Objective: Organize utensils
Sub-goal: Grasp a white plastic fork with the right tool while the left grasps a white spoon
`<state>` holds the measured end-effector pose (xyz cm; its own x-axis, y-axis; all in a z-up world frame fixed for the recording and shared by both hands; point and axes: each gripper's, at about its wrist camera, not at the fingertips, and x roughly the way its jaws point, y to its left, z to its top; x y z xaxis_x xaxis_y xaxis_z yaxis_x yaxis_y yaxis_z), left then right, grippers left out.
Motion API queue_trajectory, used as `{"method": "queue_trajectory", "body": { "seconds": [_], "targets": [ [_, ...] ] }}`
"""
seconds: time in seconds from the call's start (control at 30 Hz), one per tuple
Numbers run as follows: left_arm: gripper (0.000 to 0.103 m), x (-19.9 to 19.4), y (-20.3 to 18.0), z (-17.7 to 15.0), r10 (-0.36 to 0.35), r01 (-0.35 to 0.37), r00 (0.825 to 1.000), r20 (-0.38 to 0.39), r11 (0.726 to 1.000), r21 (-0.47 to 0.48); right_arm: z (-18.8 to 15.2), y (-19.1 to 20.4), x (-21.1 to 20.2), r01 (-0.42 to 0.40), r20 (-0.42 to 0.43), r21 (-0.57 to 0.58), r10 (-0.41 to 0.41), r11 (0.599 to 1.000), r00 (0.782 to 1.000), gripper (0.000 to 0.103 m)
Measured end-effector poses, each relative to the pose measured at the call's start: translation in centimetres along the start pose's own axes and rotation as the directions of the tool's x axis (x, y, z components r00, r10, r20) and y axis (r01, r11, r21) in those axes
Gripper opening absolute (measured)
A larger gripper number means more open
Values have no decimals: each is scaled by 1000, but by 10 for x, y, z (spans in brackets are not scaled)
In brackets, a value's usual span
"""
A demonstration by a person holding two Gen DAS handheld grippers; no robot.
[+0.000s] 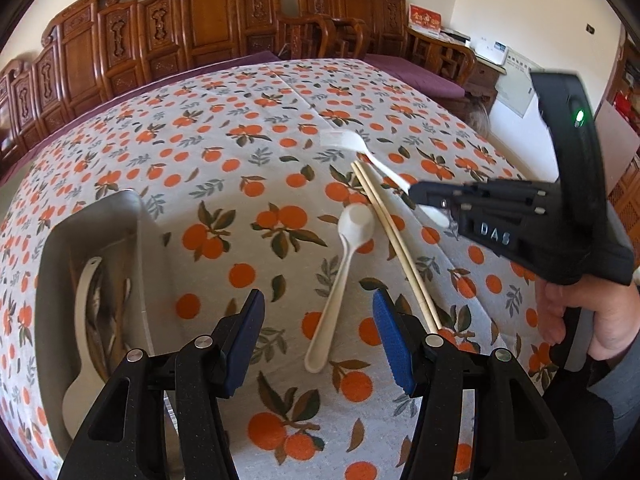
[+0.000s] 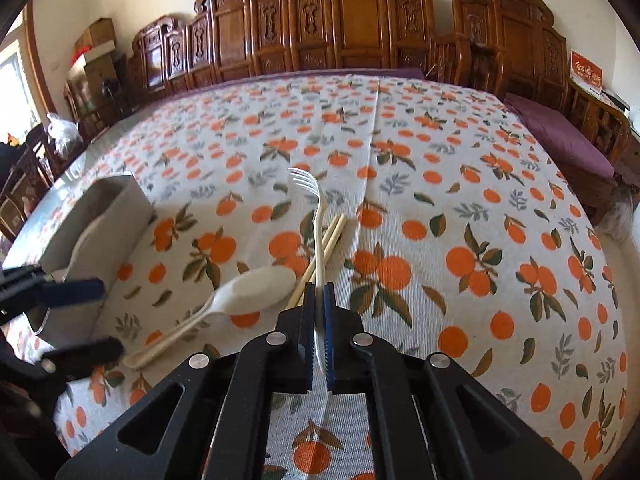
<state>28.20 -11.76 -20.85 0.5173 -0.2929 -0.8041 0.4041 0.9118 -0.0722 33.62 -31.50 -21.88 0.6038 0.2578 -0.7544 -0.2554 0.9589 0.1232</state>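
The right gripper [image 2: 319,300] is clamped on the handle of a white plastic fork [image 2: 316,216], its blue pads pressed flat against either side; the fork's tines point away toward the far side of the table. From the left wrist view the same gripper [image 1: 416,194] comes in from the right, held by a hand [image 1: 580,320], and its black body carries raised letters that read "DAS".

The left gripper [image 1: 320,320] stands with its jaws well apart over the cloth, nothing between the pads. Just ahead of it lies a cream spoon [image 1: 340,280], bowl away from the camera, touching a pair of wooden chopsticks [image 1: 394,240] that lie side by side under the fork.

To the left sits a grey box [image 1: 52,280] with utensils already inside: a white spoon and, I think, more chopsticks, though the shadow makes it hard to be sure.

Everything rests on a tablecloth [image 2: 480,220] printed with oranges and leaves. Carved wooden chairs [image 2: 360,20] line the wall behind, and a red card [image 2: 586,72] bears gold characters too small to read.
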Motion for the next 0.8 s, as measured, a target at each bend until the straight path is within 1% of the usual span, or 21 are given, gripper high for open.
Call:
{"method": "queue_trajectory", "body": {
  "seconds": [0.2,0.23,0.3,0.5,0.63,0.67,0.7,0.73,0.77,0.8],
  "targets": [
    [51,15,-3,3,10,-10,1000,-11,1000,-8,3,-3,-4,-3,18,15,3,1000,1000,5],
    [49,19,-3,4,12,-12,1000,-15,1000,-9,3,-3,-5,-4,20,15,3,1000,1000,5],
    [39,25,-4,4,14,-14,1000,-26,1000,-11,3,-3,-6,-6,23,16,6,1000,1000,5],
    [29,48,-7,4,25,-25,997,-71,1000,-6,2,-2,-8,-8,25,13,8,1000,1000,5],
    [26,50,-8,5,27,-28,998,-57,1000,-10,1,-3,-9,-8,25,20,7,1000,1000,5],
    [22,51,-7,6,25,-26,998,-53,1000,-15,1,-4,-10,-8,25,21,7,1000,1000,5],
    [14,51,-6,6,26,-27,998,-52,999,-17,0,-3,-10,-7,23,22,7,1000,1000,5],
    [13,51,-5,6,20,-22,998,-51,1000,-22,0,-3,-10,-8,23,23,7,1000,1000,5],
    [9,51,-4,5,9,-11,999,-51,1000,-28,0,-3,-10,-8,23,22,7,1000,1000,5],
    [8,51,-4,6,5,-7,998,-57,1000,-30,0,-4,-10,-7,24,21,7,1000,1000,5]
  ]
}}
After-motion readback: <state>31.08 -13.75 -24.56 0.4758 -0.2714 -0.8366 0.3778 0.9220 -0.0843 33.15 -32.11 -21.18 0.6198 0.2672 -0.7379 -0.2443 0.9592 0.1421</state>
